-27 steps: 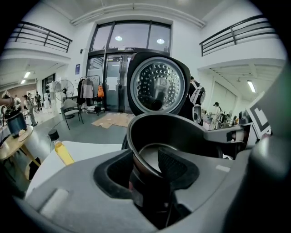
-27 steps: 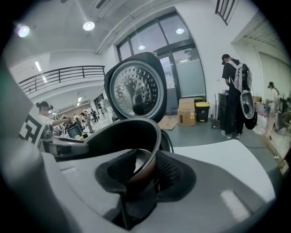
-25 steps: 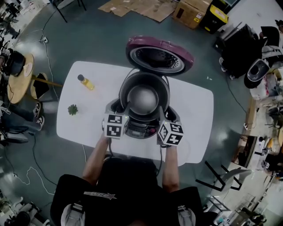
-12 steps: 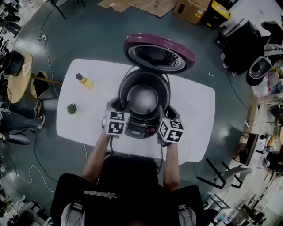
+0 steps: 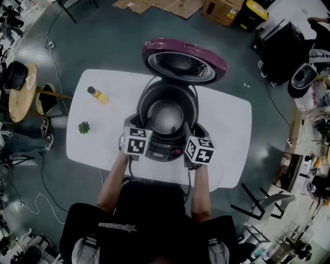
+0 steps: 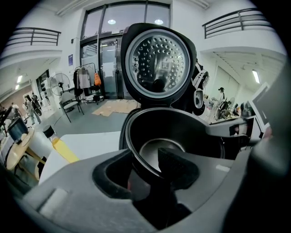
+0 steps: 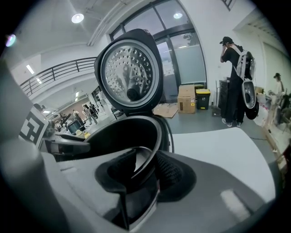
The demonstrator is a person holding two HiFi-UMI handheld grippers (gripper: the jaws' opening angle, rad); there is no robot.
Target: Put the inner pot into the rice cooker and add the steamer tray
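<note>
The rice cooker [image 5: 192, 105] stands mid-table with its maroon lid [image 5: 183, 61] swung up and back. The dark inner pot [image 5: 166, 114] sits down inside the cooker's opening. Whether it rests fully on the bottom cannot be told. My left gripper [image 5: 146, 125] is shut on the pot's near-left rim and my right gripper [image 5: 186, 129] on its near-right rim. In the left gripper view the pot rim [image 6: 136, 161] runs between the pads of the left gripper [image 6: 148, 170]. In the right gripper view the thin rim [image 7: 148, 159] sits clamped in the right gripper [image 7: 144, 175]. No steamer tray is visible.
On the white table [image 5: 227, 129] a yellow bottle [image 5: 99, 96] and a small green plant [image 5: 84, 127] stand at the left. A round wooden side table [image 5: 23, 90] is off to the left, cardboard boxes [image 5: 221, 13] lie behind, and a person [image 7: 234, 82] stands at the right.
Both grippers have tipped slightly while keeping their hold on the pot rim. The pot stays in the cooker's opening.
</note>
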